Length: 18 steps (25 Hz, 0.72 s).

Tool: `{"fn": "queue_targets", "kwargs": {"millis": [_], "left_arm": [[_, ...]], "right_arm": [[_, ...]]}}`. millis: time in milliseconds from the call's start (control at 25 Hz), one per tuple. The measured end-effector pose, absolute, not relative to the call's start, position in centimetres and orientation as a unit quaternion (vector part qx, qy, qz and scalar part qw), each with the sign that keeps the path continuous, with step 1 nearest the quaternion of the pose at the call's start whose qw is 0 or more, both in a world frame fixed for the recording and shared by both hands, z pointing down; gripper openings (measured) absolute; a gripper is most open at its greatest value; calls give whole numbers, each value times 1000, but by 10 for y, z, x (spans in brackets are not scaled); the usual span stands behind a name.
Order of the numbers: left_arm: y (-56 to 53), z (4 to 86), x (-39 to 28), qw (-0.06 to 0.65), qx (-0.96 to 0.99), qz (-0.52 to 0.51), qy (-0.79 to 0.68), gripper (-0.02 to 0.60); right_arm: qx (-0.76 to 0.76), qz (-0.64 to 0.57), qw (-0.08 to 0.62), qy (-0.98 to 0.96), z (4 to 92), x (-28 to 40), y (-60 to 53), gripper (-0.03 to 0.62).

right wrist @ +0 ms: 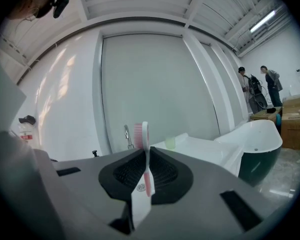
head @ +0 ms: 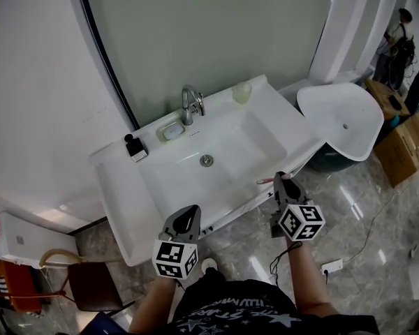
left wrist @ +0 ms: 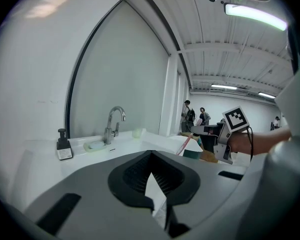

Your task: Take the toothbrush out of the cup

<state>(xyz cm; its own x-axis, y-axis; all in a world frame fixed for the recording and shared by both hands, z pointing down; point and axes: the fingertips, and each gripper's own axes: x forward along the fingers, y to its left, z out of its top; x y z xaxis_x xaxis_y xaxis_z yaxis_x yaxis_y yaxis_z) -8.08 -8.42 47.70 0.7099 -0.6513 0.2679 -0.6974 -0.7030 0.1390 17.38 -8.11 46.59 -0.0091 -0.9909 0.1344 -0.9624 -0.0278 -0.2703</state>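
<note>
A pale green cup (head: 242, 93) stands on the back rim of the white sink (head: 126, 215), right of the faucet (head: 190, 103); the cup (right wrist: 170, 142) looks empty from here. The pink toothbrush (right wrist: 146, 159) stands upright between the jaws of my right gripper (right wrist: 146, 149), bristle head on top. In the head view my right gripper (head: 282, 176) hovers over the sink's front right corner, with the toothbrush (head: 265, 181) sticking out to the left. My left gripper (head: 190, 209) is at the sink's front edge, its jaws closed together on nothing (left wrist: 150, 153).
A black pump bottle (head: 135, 147) and a soap dish (head: 172, 132) sit on the rim left of the faucet. A white freestanding tub (head: 342, 121) stands to the right, with cardboard boxes (head: 405, 149) and people beyond it. A power strip (head: 332, 265) lies on the floor.
</note>
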Motion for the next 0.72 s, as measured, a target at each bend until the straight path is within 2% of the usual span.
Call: {"fn": "queue_targets", "kwargs": {"millis": [720], "left_arm": [[39,466,-29,105,903,99,-405,12]], "right_arm": [[-657,-140,53,738,453,207,36,31]]}}
